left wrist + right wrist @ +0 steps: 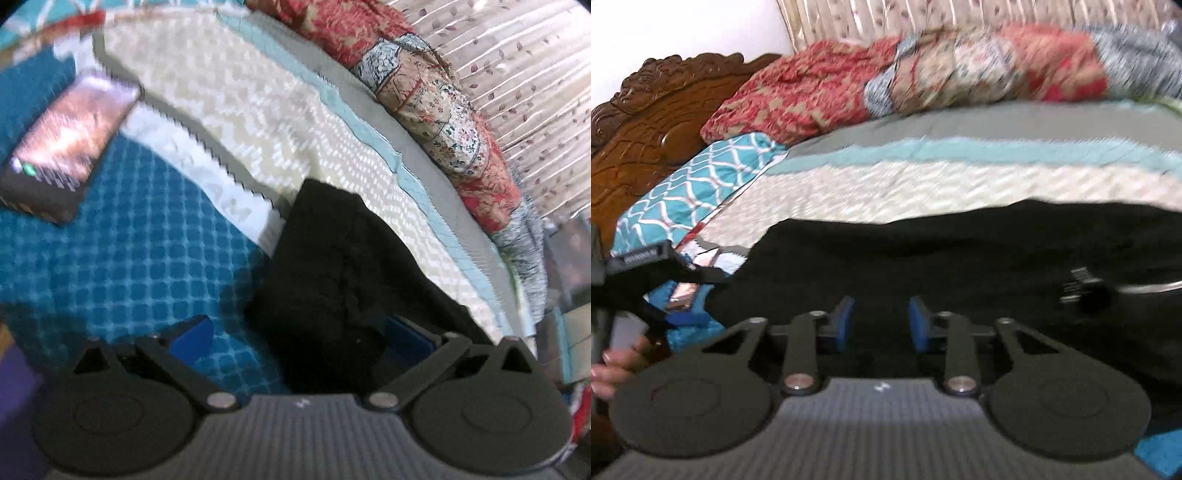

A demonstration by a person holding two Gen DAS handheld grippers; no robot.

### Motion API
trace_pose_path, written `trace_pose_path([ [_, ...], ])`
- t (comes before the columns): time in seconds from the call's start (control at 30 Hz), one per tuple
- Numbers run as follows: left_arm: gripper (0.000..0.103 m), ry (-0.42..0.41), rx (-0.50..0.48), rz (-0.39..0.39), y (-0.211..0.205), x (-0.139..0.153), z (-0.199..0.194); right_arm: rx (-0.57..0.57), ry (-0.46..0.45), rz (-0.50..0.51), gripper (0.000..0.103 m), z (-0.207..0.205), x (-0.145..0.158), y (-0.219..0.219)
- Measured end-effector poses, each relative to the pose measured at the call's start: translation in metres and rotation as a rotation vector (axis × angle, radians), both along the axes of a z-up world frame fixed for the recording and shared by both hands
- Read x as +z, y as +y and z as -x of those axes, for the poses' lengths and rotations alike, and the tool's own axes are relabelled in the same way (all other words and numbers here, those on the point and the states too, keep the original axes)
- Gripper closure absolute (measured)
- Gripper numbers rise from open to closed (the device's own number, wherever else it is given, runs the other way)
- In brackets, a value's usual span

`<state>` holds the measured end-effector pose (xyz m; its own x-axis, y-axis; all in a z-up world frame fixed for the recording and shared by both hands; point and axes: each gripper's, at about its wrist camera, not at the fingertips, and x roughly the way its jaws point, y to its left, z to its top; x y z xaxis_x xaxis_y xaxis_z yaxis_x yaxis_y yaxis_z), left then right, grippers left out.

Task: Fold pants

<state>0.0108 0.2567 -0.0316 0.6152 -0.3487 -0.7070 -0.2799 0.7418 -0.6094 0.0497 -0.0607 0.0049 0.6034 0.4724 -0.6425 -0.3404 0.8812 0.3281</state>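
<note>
The black pants (343, 273) lie bunched on the bed, over the teal checked cover and the cream quilt. My left gripper (299, 336) is open, its blue pads (194, 334) wide apart, with an edge of the pants between them. In the right wrist view the pants (960, 251) spread wide and dark across the bed. My right gripper (881, 323) hovers just over them, its blue pads (844, 323) partly apart with nothing clamped. The left gripper (683, 314) shows at the left edge of that view, held by a hand.
A phone (70, 144) with a lit screen lies on the teal cover (129, 251) at the left. A cream quilt (258, 122) and patterned red bedding (424, 92) lie beyond. A carved wooden headboard (646, 122) and teal pillow (701, 184) stand at the left.
</note>
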Motion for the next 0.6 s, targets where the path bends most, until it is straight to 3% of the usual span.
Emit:
trace_pose_path([
  [0.1, 0.001, -0.01, -0.022, 0.042, -0.004, -0.009, -0.005, 0.004, 0.071, -0.065, 0.078, -0.01, -0.011, 0.024],
  [0.13, 0.007, -0.013, -0.019, 0.042, -0.006, -0.011, -0.007, 0.009, 0.106, -0.086, 0.078, -0.013, -0.017, 0.031],
  [0.17, 0.03, -0.023, -0.024, 0.045, -0.007, -0.012, -0.009, 0.02, 0.161, -0.104, 0.078, -0.014, -0.025, 0.037],
  [0.23, 0.053, -0.01, -0.034, 0.038, -0.011, -0.013, -0.014, 0.046, 0.276, -0.095, 0.078, -0.02, -0.047, 0.051],
  [0.27, 0.058, -0.01, -0.028, 0.046, -0.01, -0.014, -0.014, 0.039, 0.244, -0.098, 0.082, -0.017, -0.048, 0.054],
  [0.33, 0.063, -0.038, -0.033, 0.05, -0.011, -0.006, -0.012, 0.045, 0.243, -0.082, 0.082, -0.014, -0.04, 0.056],
  [0.4, 0.064, -0.084, -0.059, 0.006, -0.02, 0.008, -0.008, 0.052, 0.246, -0.095, 0.082, -0.013, -0.034, 0.052],
  [0.6, 0.065, -0.285, -0.219, -0.234, -0.087, 0.064, 0.001, -0.023, 0.19, -0.203, 0.079, 0.002, -0.011, 0.01],
])
